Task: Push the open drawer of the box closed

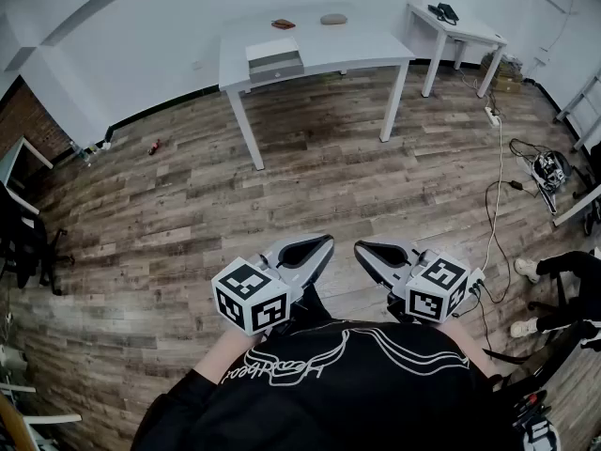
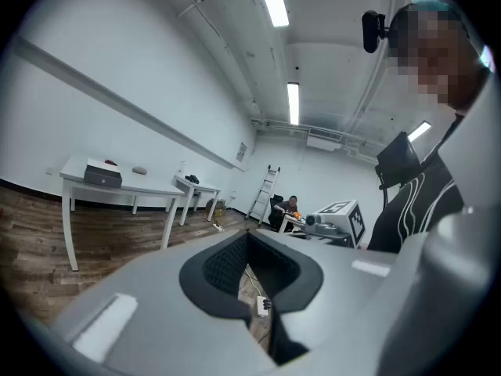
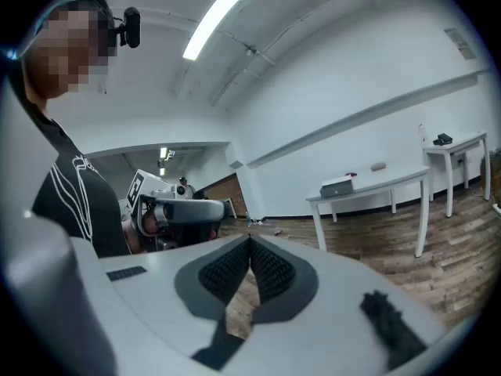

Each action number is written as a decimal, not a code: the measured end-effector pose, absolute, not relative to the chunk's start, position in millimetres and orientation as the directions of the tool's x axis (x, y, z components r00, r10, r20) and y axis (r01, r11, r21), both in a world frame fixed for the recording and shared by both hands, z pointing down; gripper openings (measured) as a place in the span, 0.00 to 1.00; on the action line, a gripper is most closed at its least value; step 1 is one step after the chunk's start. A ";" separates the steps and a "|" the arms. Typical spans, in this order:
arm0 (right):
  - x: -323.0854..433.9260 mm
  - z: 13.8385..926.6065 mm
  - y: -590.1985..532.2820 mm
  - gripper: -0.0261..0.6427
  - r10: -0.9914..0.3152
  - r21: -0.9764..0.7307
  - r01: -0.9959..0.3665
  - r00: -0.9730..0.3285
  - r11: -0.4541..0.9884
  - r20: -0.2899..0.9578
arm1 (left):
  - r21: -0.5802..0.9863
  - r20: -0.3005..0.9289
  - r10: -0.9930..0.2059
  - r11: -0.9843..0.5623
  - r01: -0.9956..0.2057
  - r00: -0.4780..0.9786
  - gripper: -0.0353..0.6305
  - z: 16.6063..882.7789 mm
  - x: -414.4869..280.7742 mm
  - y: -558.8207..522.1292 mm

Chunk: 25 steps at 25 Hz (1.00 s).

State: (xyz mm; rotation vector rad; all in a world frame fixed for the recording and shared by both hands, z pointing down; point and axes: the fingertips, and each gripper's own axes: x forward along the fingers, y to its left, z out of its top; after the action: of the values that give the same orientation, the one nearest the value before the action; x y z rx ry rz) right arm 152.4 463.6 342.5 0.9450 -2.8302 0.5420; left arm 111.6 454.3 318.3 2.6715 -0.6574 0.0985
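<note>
The box (image 1: 274, 60) is white on top with a grey drawer front facing me. It stands on a white table (image 1: 366, 49) across the room, far from both grippers. It also shows small in the left gripper view as the box (image 2: 103, 174) and in the right gripper view as the box (image 3: 338, 186). Whether the drawer stands out I cannot tell at this distance. My left gripper (image 1: 327, 241) and right gripper (image 1: 359, 248) are held close to my body, tips pointing at each other. Both are shut and hold nothing, as the left gripper (image 2: 249, 234) and right gripper (image 3: 250, 240) show.
A red item (image 1: 283, 23) and a grey oval thing (image 1: 332, 19) lie on the table behind the box. A second white table (image 1: 460, 32) stands at the right. Cables (image 1: 496, 172) run over the wooden floor, and a seated person's shoes (image 1: 526, 269) are nearby.
</note>
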 end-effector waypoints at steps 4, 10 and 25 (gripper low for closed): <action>146.8 361.4 419.8 0.05 -0.559 -0.308 -0.603 -0.797 0.735 0.228 | 0.366 0.160 -0.434 -0.808 -0.462 0.887 0.06 337.7 104.3 410.3; 128.4 380.3 322.6 0.05 -0.563 -0.344 -0.619 -0.785 0.706 0.257 | 0.383 0.178 -0.438 -0.794 -0.472 0.881 0.06 355.2 82.4 310.5; 27.3 365.0 -1.5 0.05 -0.612 -0.297 -0.668 -0.744 0.682 0.268 | 0.405 0.230 -0.492 -0.736 -0.542 0.840 0.06 363.0 -40.5 -11.0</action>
State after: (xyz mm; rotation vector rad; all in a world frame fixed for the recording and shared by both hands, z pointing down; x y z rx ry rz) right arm 27.3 -1.5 365.0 1.0509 -2.7453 0.5721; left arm -40.5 -11.0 363.0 2.5544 -0.7632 0.1477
